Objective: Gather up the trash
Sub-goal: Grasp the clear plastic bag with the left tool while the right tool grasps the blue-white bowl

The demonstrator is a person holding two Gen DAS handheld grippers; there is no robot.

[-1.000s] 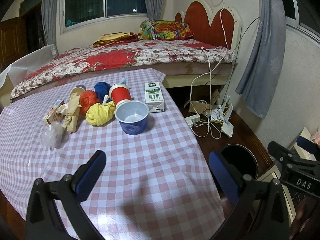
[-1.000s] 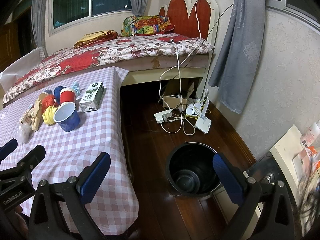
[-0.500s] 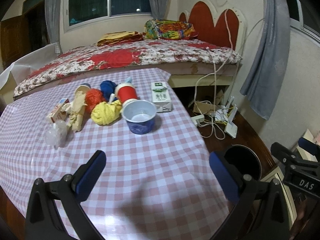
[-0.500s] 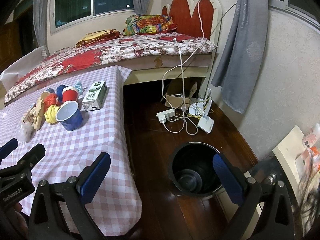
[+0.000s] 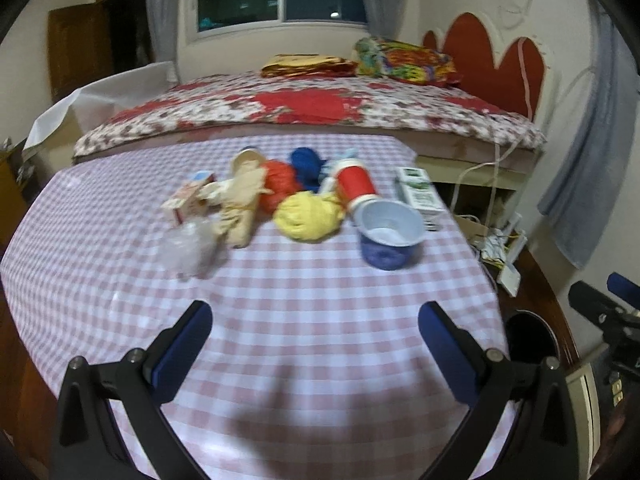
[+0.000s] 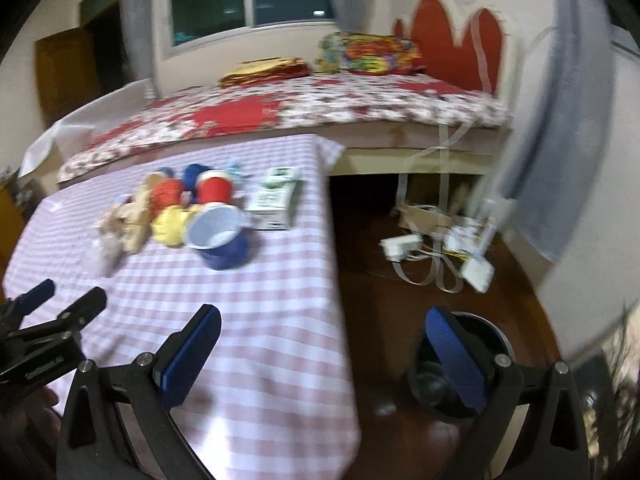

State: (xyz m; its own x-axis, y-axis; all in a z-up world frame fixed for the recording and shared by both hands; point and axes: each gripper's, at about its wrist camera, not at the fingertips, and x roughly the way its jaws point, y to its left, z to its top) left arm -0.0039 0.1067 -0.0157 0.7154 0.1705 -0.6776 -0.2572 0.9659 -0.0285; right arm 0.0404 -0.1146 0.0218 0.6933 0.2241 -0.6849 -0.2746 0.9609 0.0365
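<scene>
Left wrist view: the left gripper [image 5: 314,334] hangs spread and empty over the checked tablecloth [image 5: 280,320]. Beyond it, one blue cup [image 5: 390,236] stands mouth-up, one red cup [image 5: 356,182] lies on its side, base toward the bed, and one milk carton [image 5: 420,194] lies flat, long axis running bedward. The right gripper [image 6: 322,338] is spread too, above one black bin [image 6: 460,368].

Bin [image 6: 480,356] half-hidden behind right gripper [image 6: 320,356].

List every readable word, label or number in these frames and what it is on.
None reads cleanly.
Milk carton: green and dark print, blurred.
Small box at the pile's left end: print blurred.
Left hand-held gripper body: white lettering, too smeared.
Right hand-held gripper body: pale marks, unreadable.
</scene>
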